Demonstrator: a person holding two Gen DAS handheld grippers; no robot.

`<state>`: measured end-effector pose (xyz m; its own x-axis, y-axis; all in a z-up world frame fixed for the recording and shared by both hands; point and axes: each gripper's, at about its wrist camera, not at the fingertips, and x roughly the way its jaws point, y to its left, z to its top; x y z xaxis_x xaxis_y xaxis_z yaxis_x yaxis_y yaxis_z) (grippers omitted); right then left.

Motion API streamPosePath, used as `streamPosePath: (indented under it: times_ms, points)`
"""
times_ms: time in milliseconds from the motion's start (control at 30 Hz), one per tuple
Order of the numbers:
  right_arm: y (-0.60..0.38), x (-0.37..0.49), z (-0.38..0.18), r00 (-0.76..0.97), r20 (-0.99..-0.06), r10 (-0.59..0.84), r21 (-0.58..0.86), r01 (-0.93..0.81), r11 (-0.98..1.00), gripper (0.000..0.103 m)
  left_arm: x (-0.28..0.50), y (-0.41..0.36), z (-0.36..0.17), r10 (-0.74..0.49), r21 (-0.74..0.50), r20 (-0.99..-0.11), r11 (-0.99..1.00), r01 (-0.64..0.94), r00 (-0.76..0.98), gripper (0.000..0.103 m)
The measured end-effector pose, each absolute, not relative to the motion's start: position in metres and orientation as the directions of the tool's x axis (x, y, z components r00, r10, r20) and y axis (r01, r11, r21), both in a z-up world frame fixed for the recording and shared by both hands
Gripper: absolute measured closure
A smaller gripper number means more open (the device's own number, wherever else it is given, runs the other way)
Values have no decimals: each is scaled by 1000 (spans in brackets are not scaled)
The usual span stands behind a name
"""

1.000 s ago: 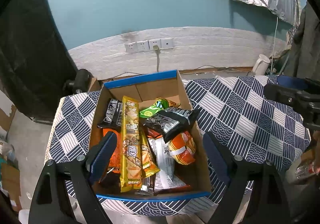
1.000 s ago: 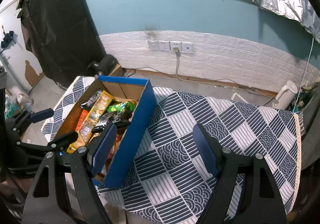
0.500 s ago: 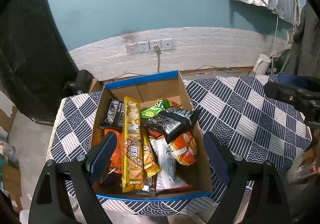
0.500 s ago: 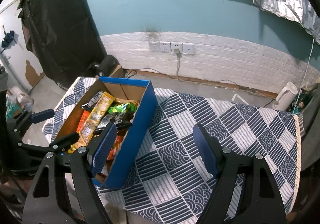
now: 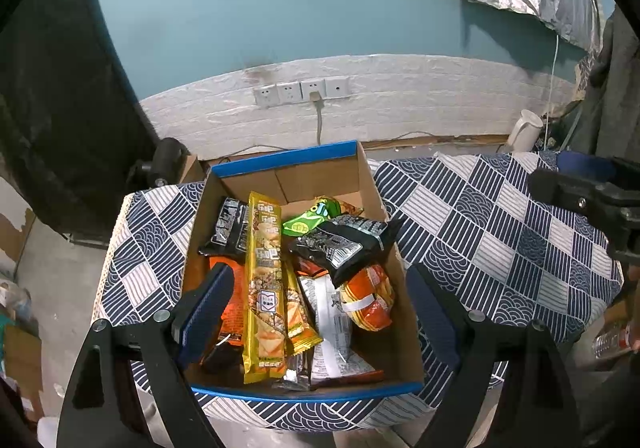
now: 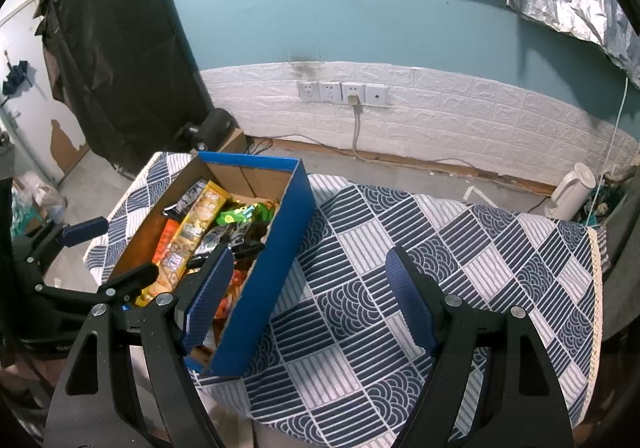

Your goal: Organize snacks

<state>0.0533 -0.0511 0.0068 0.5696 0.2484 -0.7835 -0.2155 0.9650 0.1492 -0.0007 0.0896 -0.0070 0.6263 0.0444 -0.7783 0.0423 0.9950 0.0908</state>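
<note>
Black tool arms, blue ribbed pads, silver screws.

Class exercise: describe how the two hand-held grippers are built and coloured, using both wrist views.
Both look alike. The left gripper has two black angular arms with triangular cut-outs and silver round bolts at the joints. Its fingers carry dark blue ribbed pads. The right gripper has the same black frame, silver bolts and blue textured pads. No cables or printed markings show on either.

The yellow pack and black pack cover the snacks beneath. Wrapper print is too small to read. A bottle is cut off at the right edge.
</note>
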Motion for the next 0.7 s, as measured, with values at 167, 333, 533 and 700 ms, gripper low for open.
streamPosePath:
  times_ms: [167, 333, 533, 700]
  points:
    - [-50, 53, 6, 567, -787, 244, 145, -214, 966, 25, 0, 92, -9, 61, 96, -788, 995, 24, 613, 14]
    - [-50, 54, 6, 565, -788, 244, 146, -214, 966, 25, 0, 91, -10, 73, 111, -788, 993, 26, 611, 14]
    - [-49, 54, 6, 563, -790, 245, 144, -218, 965, 25, 0, 92, -10, 68, 106, -789, 994, 26, 611, 14]
    - [-49, 54, 6, 562, -791, 242, 146, -212, 966, 25, 1, 91, -11, 61, 98, -792, 995, 28, 608, 14]
